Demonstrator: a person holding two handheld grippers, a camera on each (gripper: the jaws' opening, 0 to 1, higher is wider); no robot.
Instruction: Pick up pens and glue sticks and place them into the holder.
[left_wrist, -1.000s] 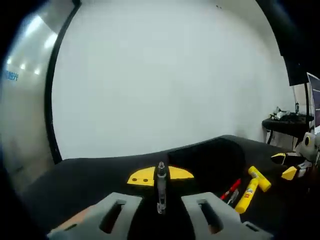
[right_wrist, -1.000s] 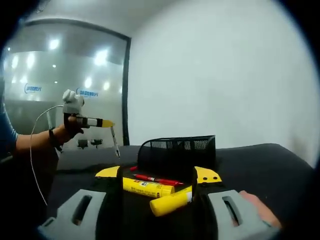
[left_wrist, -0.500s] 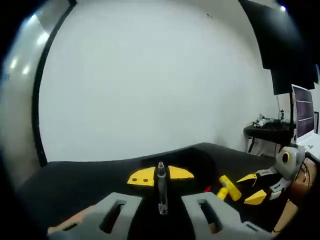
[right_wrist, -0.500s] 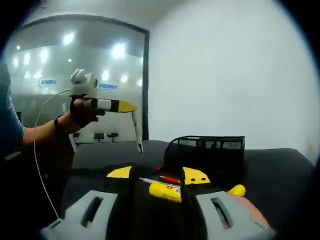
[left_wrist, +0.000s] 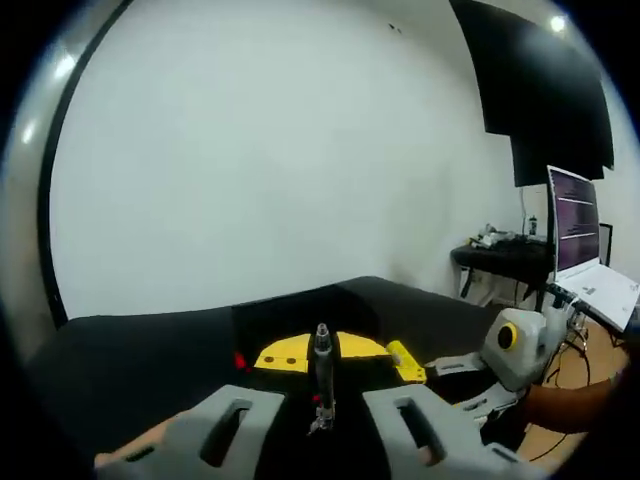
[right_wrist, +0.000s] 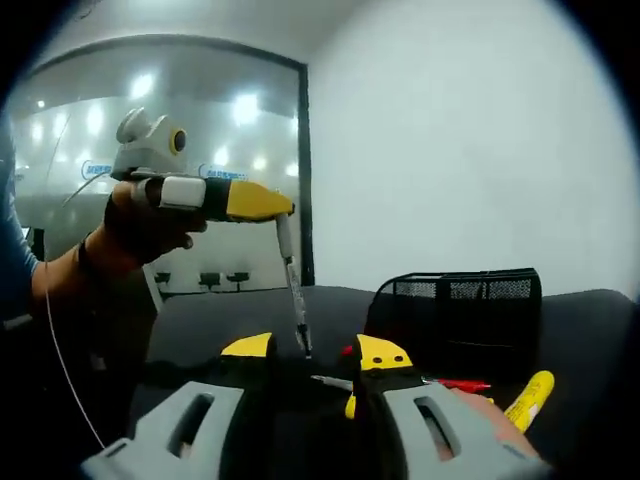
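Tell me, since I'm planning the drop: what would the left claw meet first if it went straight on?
Probably the black table. The left claw, shut on a pen, faces table, then a white wall. The holder looks off to its right; depth is unclear.

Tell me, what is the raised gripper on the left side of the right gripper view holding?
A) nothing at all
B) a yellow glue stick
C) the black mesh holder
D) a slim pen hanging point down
D: in the right gripper view the left gripper, held up by a hand, is shut on a slim pen that hangs point down, off to the side of the black mesh holder.
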